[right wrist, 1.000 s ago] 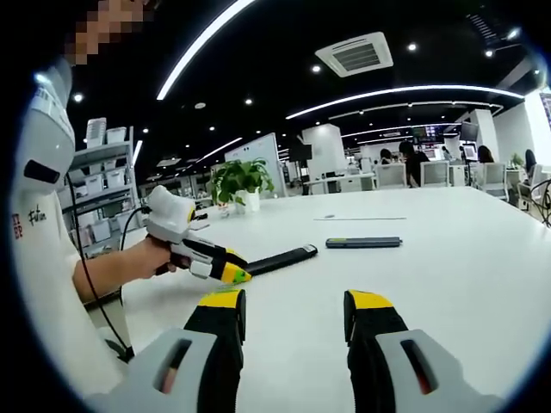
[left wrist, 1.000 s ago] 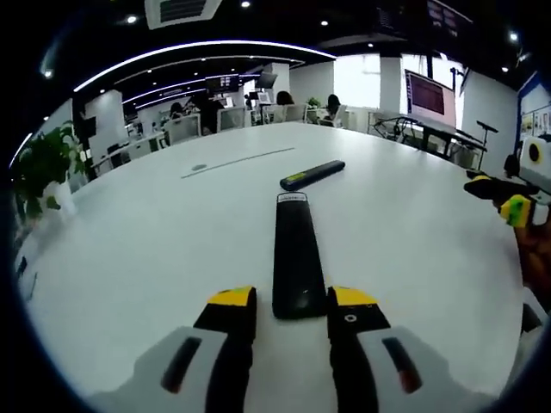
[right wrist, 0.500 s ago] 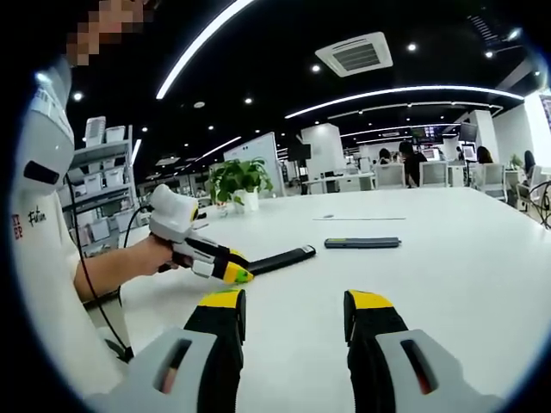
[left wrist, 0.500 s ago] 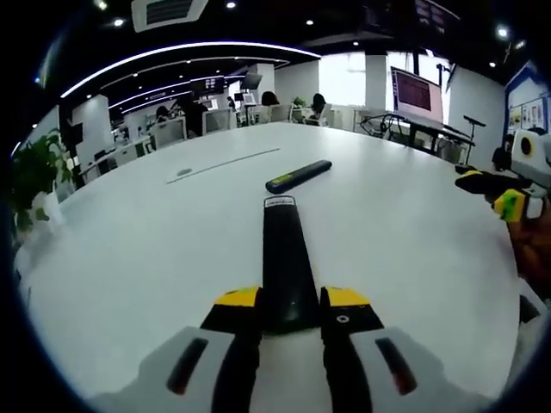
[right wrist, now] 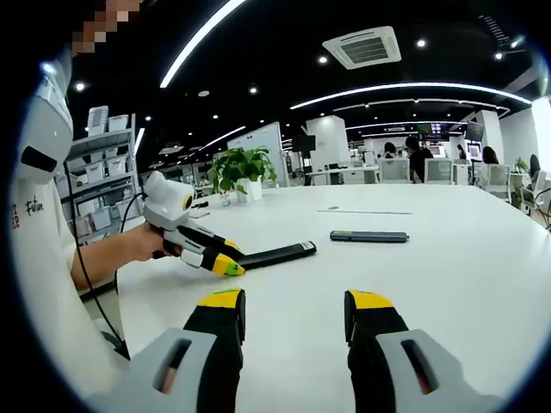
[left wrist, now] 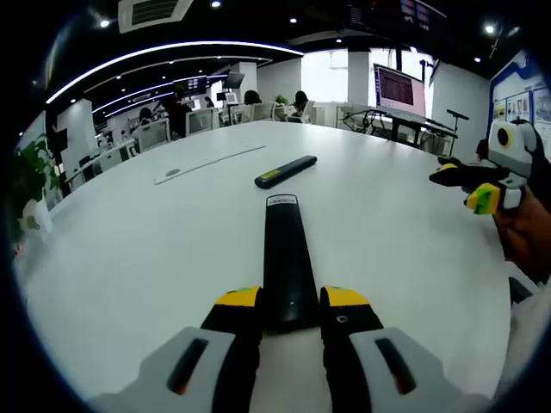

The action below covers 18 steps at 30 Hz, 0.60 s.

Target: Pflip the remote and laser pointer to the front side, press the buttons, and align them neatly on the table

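Observation:
A long black remote [left wrist: 287, 249] lies back side up on the white table [left wrist: 146, 249], pointing away from me. My left gripper [left wrist: 290, 301] holds its near end, with both yellow-tipped jaws against its sides. Beyond it lies the dark laser pointer [left wrist: 285, 171], with a green label. In the right gripper view, the left gripper [right wrist: 211, 255], held by a hand, grips the remote [right wrist: 280, 253], and the laser pointer [right wrist: 368, 236] lies further back. My right gripper [right wrist: 295, 305] hovers open over bare table, holding nothing. It also shows at the right edge of the left gripper view as the right gripper [left wrist: 479, 187].
A thin strip [left wrist: 211, 161] lies on the far tabletop. A potted plant [right wrist: 243, 167] stands at the table's far corner, with shelves [right wrist: 99, 172] behind the person. Chairs, desks and a screen [left wrist: 399, 87] line the background.
The left gripper moved forward over the remote's near end and its jaws closed onto it. The right gripper stayed open and shifted only slightly.

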### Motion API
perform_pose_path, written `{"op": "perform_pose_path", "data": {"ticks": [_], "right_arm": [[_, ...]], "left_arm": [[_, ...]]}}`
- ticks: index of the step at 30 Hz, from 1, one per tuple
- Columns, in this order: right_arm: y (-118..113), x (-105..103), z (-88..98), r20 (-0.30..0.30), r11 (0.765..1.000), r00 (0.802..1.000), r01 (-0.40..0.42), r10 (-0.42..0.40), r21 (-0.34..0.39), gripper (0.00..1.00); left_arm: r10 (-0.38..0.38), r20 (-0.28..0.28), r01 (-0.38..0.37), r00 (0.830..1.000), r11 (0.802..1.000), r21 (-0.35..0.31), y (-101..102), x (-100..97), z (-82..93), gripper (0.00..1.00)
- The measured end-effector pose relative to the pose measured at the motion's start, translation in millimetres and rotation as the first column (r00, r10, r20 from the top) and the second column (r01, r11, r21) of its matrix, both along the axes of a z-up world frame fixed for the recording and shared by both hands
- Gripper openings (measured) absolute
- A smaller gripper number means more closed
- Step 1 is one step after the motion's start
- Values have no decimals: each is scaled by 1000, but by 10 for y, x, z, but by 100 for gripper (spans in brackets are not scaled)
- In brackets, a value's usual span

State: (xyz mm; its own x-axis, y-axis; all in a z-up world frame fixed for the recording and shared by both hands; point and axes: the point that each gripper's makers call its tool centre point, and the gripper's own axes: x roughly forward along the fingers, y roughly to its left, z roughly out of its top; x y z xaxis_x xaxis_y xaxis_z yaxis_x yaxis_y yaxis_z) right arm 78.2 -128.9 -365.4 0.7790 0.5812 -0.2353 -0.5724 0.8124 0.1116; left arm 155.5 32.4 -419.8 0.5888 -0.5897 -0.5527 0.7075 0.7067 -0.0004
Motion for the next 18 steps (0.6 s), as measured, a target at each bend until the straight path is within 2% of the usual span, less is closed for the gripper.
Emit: {"op": "perform_pose_path", "data": {"ticks": [6,8,9,11,18], "right_arm": [[52,73,16,-5,999,1000,-29,29,-35,51],[88,95,81,31,993,995,-88,91,-81,54],[96,98,98,37,992,994,-97,100,-85,55],[149,136,257,52,989,990,-131,134,-64,55],[245,256,371,80,985,986,-141,149,-104,55]], "left_arm": [[-13,4,13,1000,1000,-7,-18,16,-2,28],[-22,10,22,1000,1000,-6,-17,16,-1,28],[-24,9,24,1000,1000,-7,-19,18,-2,28],[-34,14,34,999,999,-14,-9,36,-2,28],[-33,12,33,999,999,-13,24,15,7,28]]}}
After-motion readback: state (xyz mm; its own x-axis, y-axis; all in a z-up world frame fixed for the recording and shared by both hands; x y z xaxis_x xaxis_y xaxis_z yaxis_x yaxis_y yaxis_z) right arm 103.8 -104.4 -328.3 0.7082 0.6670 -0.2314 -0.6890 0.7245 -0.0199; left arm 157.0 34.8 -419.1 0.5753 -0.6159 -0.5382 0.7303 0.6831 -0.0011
